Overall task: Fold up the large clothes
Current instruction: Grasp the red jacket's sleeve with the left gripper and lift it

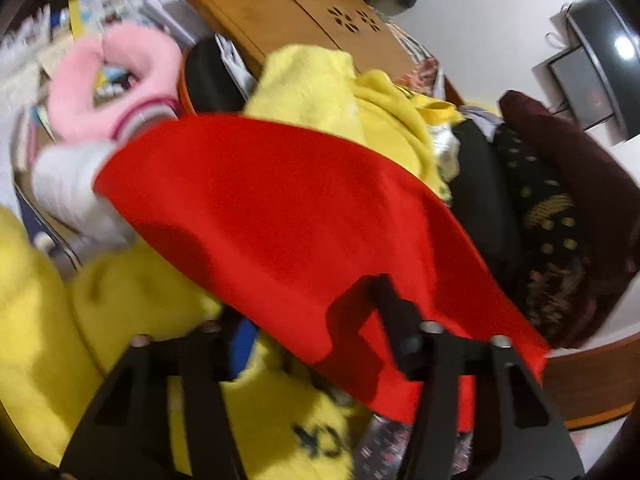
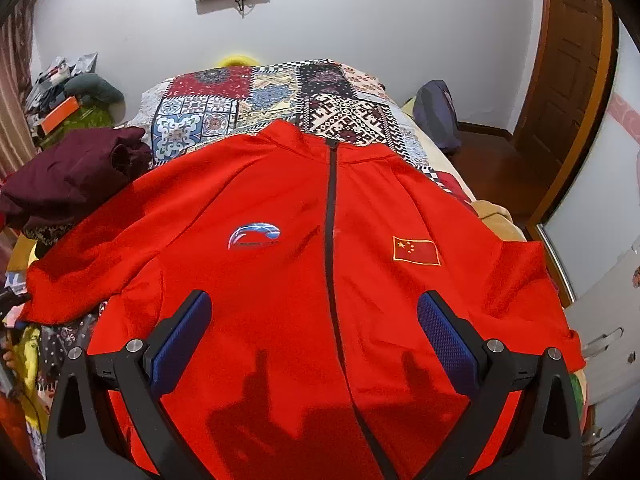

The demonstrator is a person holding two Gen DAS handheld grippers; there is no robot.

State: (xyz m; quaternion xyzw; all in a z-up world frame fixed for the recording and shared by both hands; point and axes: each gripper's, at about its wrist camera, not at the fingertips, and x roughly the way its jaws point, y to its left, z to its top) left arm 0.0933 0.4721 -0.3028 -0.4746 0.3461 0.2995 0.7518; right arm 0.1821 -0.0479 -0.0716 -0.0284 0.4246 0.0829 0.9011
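Red jacket (image 2: 304,264) flat on bed (image 2: 248,96), zipped.
Right gripper (image 2: 314,332) released above it; left gripper (image 1: 316,320) pinching the sleeve edge.

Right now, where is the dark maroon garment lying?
In the right wrist view, the maroon garment lies bunched at the left, beside the red jacket shoulder, on the patchwork bedspread.

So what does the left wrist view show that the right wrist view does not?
Only the left wrist view shows the fluffy pink slipper, the yellow fleece garment and the flat wooden board with flower-shaped holes. Only the right wrist view shows the jacket's black zip, flag badge and the patchwork bedcover. Both show the red zip-up jacket and the dark maroon garment.
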